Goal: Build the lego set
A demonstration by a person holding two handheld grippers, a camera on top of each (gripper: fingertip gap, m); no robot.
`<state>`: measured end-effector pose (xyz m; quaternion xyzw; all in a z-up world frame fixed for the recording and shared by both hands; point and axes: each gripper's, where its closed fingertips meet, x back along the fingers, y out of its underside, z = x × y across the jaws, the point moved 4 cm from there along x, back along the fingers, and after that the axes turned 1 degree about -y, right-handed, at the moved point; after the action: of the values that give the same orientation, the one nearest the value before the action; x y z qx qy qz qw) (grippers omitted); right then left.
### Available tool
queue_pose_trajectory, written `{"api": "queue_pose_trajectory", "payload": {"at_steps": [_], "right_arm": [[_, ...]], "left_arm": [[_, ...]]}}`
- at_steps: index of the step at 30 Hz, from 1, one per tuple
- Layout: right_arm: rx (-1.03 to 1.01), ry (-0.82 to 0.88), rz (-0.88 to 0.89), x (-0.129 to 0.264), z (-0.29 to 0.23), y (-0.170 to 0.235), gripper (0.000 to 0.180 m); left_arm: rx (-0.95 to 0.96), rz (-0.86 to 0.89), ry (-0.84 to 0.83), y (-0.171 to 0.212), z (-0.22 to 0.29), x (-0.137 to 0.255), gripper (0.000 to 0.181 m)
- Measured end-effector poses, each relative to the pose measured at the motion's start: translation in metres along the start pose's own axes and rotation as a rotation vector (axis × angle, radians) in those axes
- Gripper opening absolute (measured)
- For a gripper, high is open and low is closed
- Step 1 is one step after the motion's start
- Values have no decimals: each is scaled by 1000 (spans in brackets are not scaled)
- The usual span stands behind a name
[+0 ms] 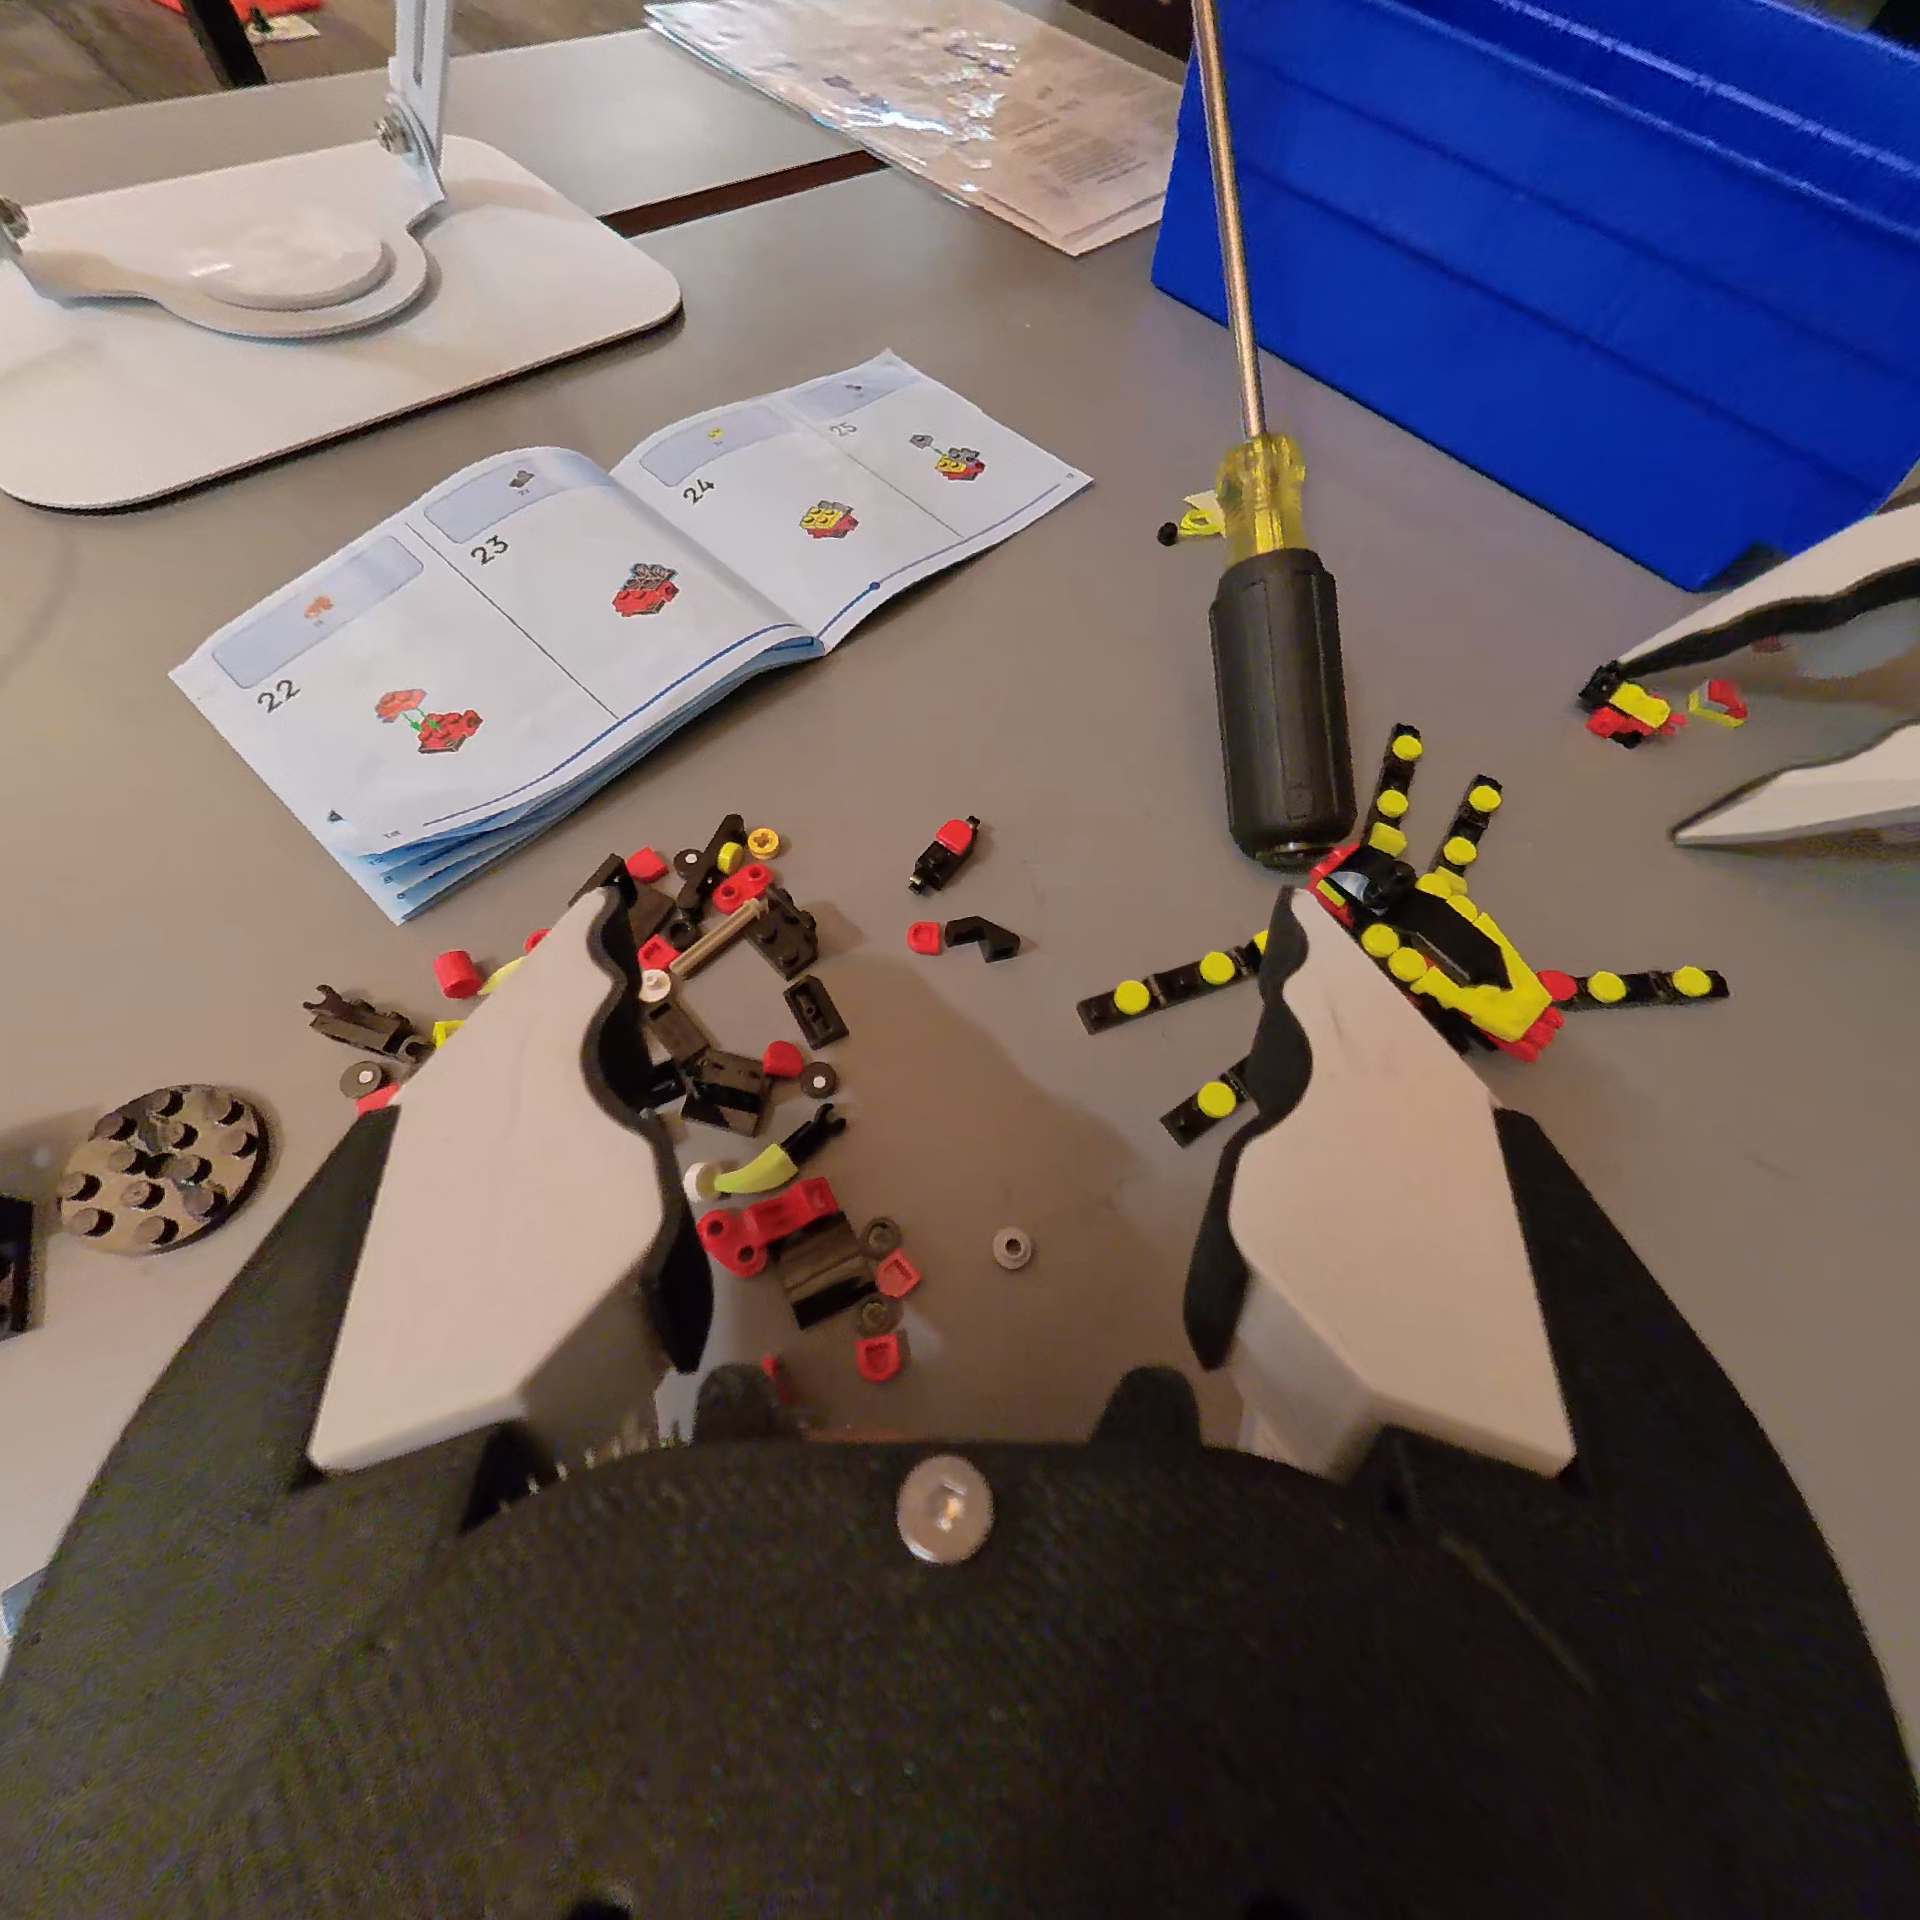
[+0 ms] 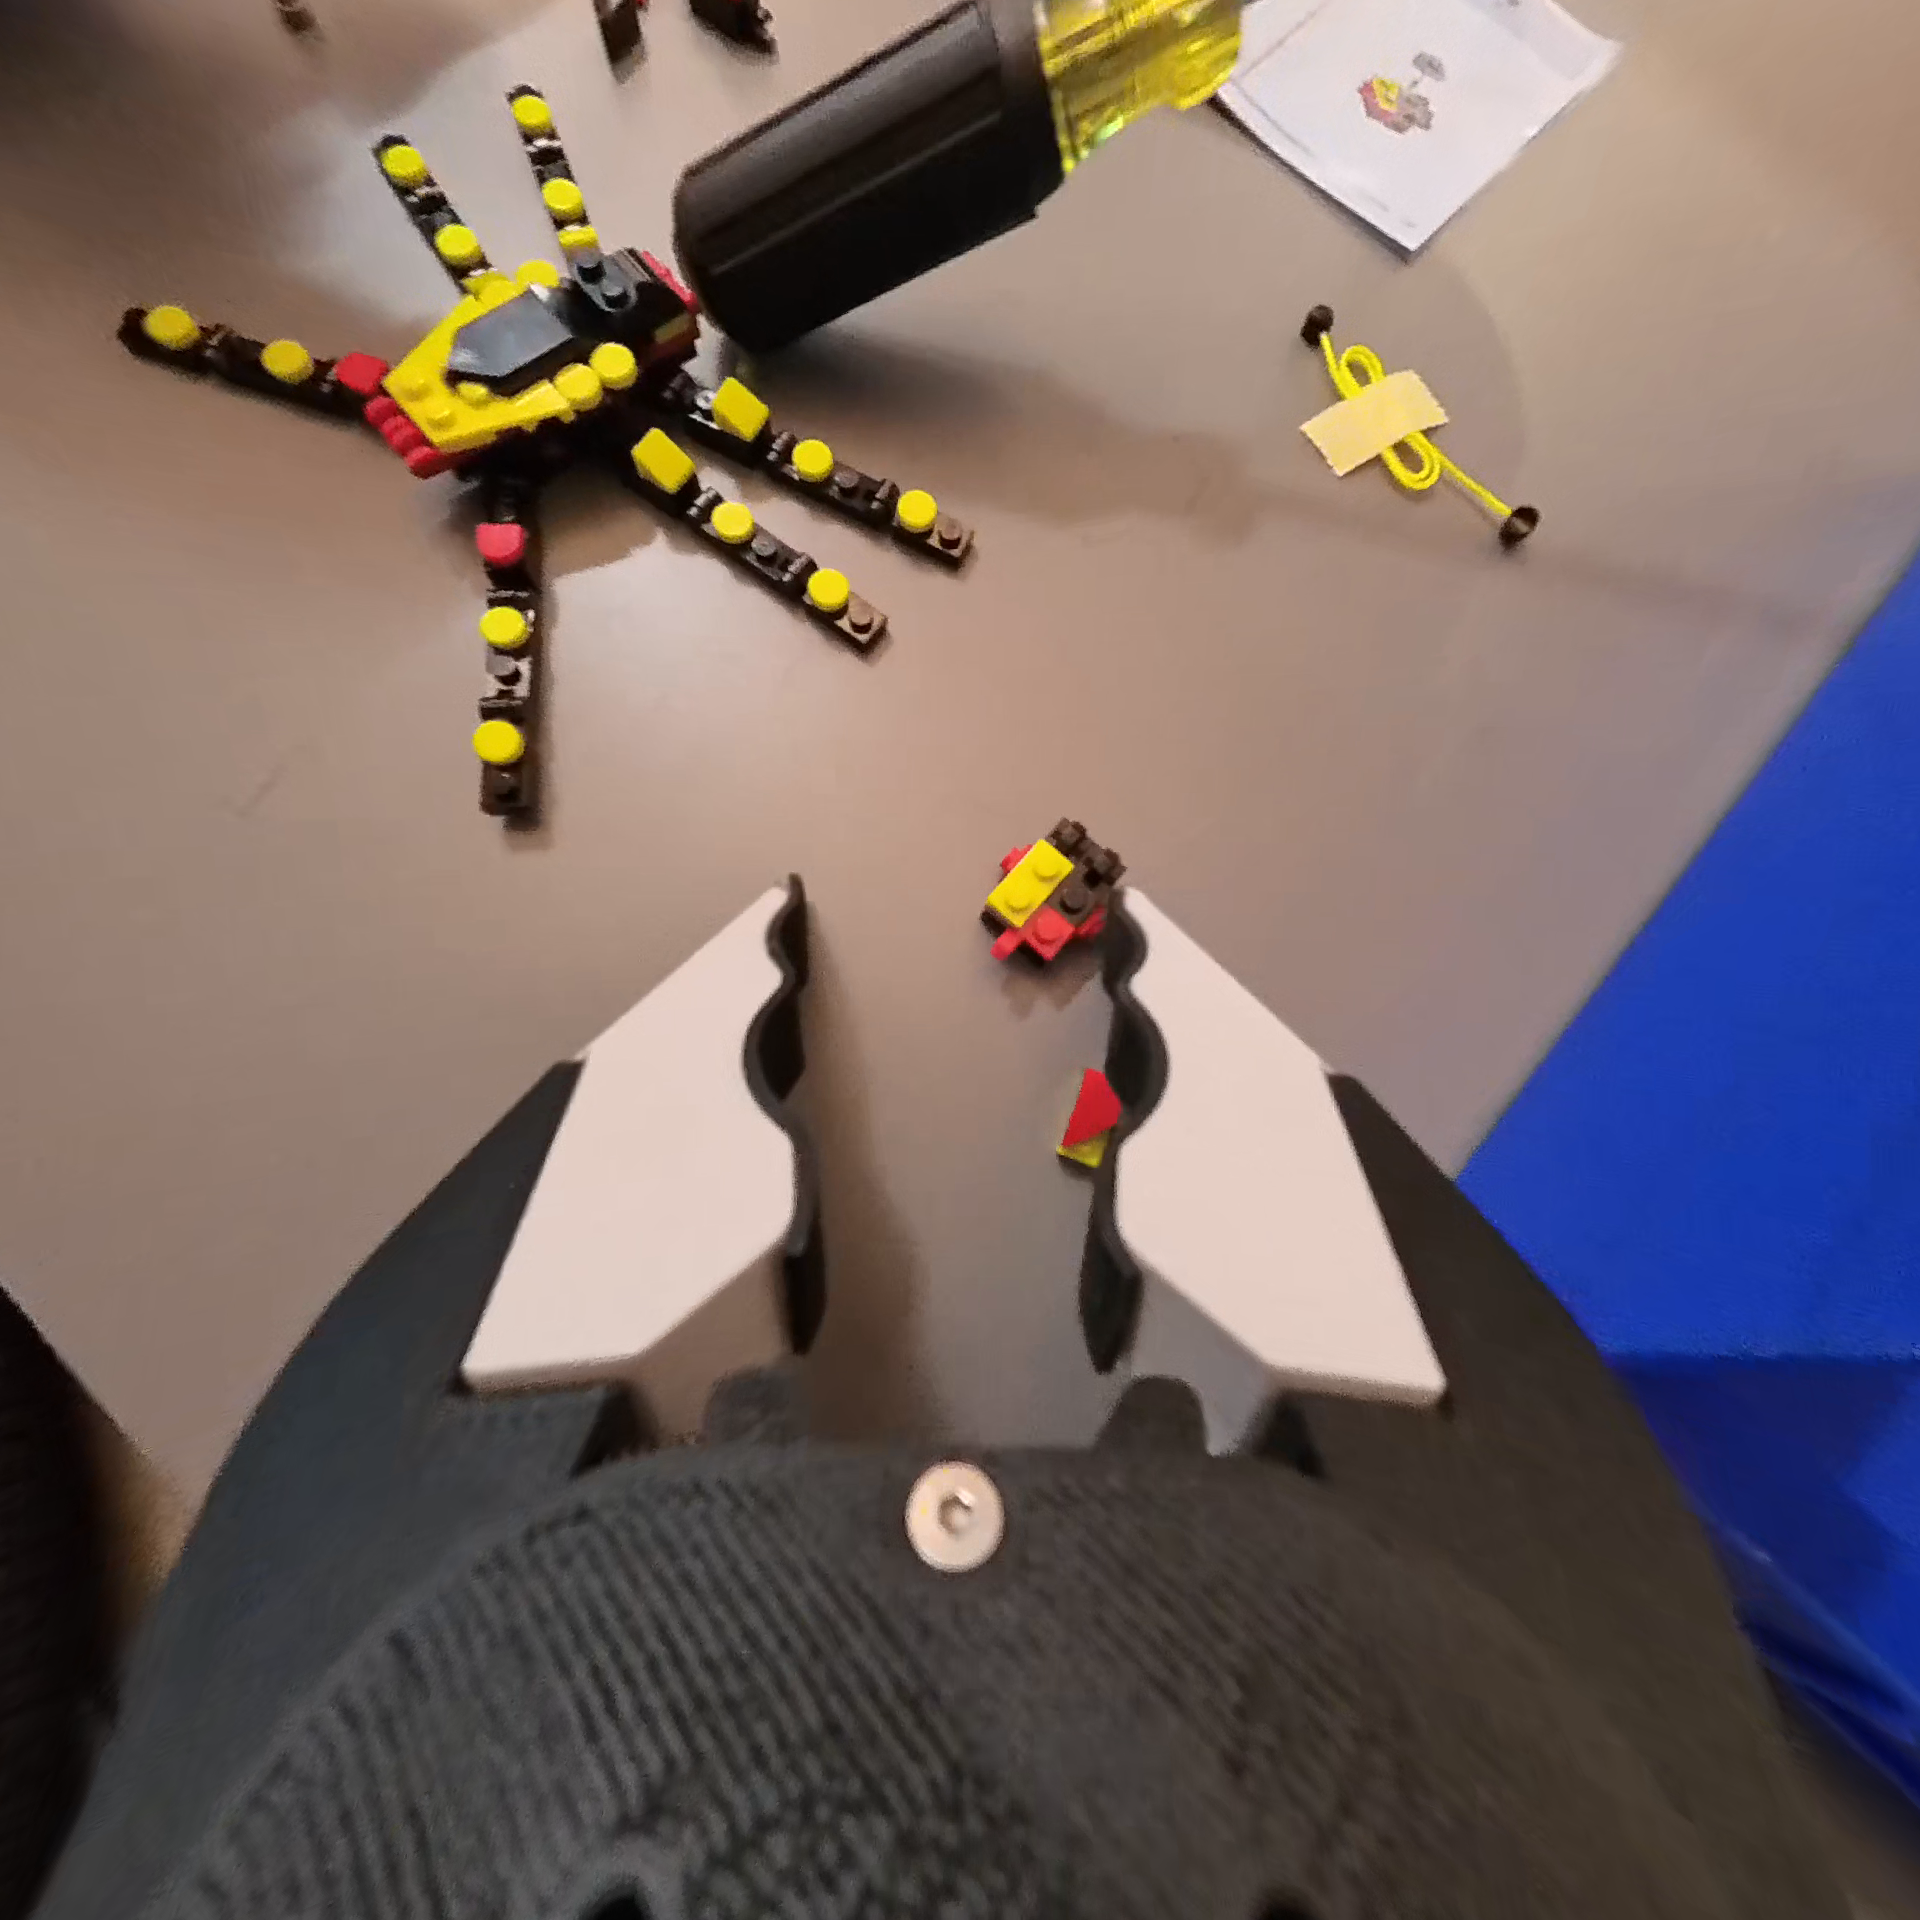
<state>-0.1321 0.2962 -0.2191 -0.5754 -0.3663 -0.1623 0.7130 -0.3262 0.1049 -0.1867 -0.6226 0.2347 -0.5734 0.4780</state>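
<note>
- A grey matte surface (image 1: 1018,343) fills both views; a seam with a dark gap crosses it near the far edge, and a strip of wood-toned floor shows beyond.
- The left gripper (image 1: 951,914) hovers with its grey fingers spread wide and nothing between them, above a scatter of loose red, black and yellow bricks (image 1: 748,1049).
- A half-built spider model (image 1: 1444,945), with a yellow, black and red body and black legs studded with yellow dots, lies just right of those fingers, partly behind the right-hand one.
- An open instruction booklet (image 1: 613,623) lies flat beyond the loose bricks, and a white stand base (image 1: 260,343) sits further back on the left.
- A screwdriver (image 1: 1278,665) with a black and clear-yellow handle lies beside the spider, its shaft leaning against a blue bin (image 1: 1558,260) at the right.
- A round black studded plate (image 1: 161,1169) lies at the left edge.
- The right gripper (image 2: 956,904) also has its fingers apart and holds nothing; a small red, yellow and black sub-assembly (image 2: 1049,894) rests on the surface at the tip of its right-hand finger.
- A small red and yellow piece (image 2: 1091,1117) lies beside that same finger's inner edge.
- A yellow cord with a tape tab (image 2: 1392,426) lies further off.
</note>
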Motion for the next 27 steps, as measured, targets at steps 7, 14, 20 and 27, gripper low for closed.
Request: {"api": "queue_pose_trajectory", "payload": {"at_steps": [7,14,20,27], "right_arm": [[-19,1,-5,-1,1,1,38],[-23,8,-8,0,3,1,54],[-28,-7,83,5,-2,-15,68],[-7,-46,159,9,-12,-28,66]], "left_arm": [[0,1,-1,0,0,0,116],[0,4,5,-1,1,1,115],[0,6,19,-1,5,1,113],[-7,3,31,-1,9,0,112]]}}
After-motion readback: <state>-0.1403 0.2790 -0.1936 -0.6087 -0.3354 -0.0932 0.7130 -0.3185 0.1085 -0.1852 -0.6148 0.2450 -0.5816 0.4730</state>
